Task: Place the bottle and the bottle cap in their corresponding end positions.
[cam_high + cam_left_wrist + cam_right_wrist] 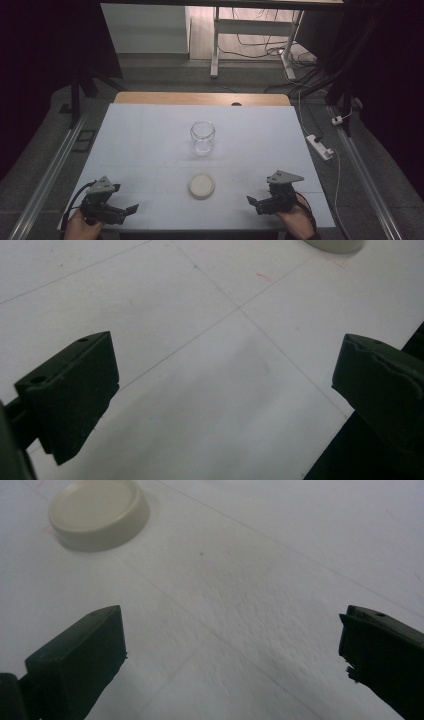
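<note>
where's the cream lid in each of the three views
High view: the cream lid lies near the table's front edge, midway between the two grippers, in front of the glass jar.
Left gripper view: a sliver of it at the top edge, right of centre.
Right gripper view: upper left.
Shared landmark: the white table.

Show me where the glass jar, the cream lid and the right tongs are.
glass jar [202, 137], high view, middle of its clear wall.
cream lid [97, 511], right gripper view, its flat top.
right tongs [264, 205], high view, midway between their open tips.
</note>
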A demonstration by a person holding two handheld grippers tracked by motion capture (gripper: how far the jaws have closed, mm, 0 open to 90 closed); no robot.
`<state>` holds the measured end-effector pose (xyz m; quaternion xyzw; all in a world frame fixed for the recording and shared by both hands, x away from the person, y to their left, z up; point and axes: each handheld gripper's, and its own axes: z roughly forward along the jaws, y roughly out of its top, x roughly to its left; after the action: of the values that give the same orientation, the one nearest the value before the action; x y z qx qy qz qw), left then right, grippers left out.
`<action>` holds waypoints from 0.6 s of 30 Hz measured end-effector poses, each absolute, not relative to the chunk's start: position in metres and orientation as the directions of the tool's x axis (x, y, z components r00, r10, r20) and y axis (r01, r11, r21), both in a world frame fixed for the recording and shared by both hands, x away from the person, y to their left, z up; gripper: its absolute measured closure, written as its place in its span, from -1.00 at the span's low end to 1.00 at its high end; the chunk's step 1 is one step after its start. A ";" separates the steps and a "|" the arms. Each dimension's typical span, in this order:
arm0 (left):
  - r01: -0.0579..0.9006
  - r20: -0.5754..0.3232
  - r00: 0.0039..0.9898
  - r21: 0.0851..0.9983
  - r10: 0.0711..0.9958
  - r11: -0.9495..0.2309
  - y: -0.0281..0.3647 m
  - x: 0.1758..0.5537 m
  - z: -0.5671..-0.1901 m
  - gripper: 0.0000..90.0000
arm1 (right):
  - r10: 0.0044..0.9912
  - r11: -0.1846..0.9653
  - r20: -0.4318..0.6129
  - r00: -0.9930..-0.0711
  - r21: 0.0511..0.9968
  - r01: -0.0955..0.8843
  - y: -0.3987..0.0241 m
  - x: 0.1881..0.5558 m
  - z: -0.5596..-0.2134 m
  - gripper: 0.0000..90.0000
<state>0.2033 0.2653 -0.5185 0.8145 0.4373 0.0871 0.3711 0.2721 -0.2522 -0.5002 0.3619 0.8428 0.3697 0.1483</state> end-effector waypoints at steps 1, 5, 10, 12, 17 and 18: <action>0.650 -0.185 0.598 0.680 0.780 -0.338 0.267 0.202 -0.519 -1.00 | 0.726 0.461 0.017 -0.687 0.730 0.505 -0.255 0.271 -0.500 -1.00; 0.659 -0.189 0.584 0.679 0.790 -0.324 0.272 0.198 -0.520 -1.00 | 0.750 0.446 0.014 -0.661 0.728 0.520 -0.267 0.264 -0.500 -1.00; 0.670 -0.193 0.565 0.674 0.802 -0.309 0.278 0.194 -0.522 -1.00 | 0.777 0.423 0.015 -0.630 0.729 0.539 -0.280 0.255 -0.500 -1.00; 0.674 -0.192 0.558 0.672 0.807 -0.307 0.279 0.192 -0.522 -1.00 | 0.785 0.416 0.020 -0.619 0.724 0.550 -0.284 0.253 -0.500 -1.00; 0.690 -0.190 0.542 0.656 0.819 -0.305 0.283 0.186 -0.526 -1.00 | 0.800 0.403 0.018 -0.600 0.724 0.559 -0.291 0.246 -0.498 -1.00; 0.690 -0.187 0.538 0.658 0.822 -0.302 0.284 0.185 -0.525 -1.00 | 0.803 0.402 0.017 -0.596 0.723 0.562 -0.292 0.244 -0.498 -1.00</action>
<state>0.1849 0.2837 -0.5253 0.8014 0.4716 0.0929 0.3561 0.2444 -0.2925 -0.4979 0.4163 0.8198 0.3548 0.1696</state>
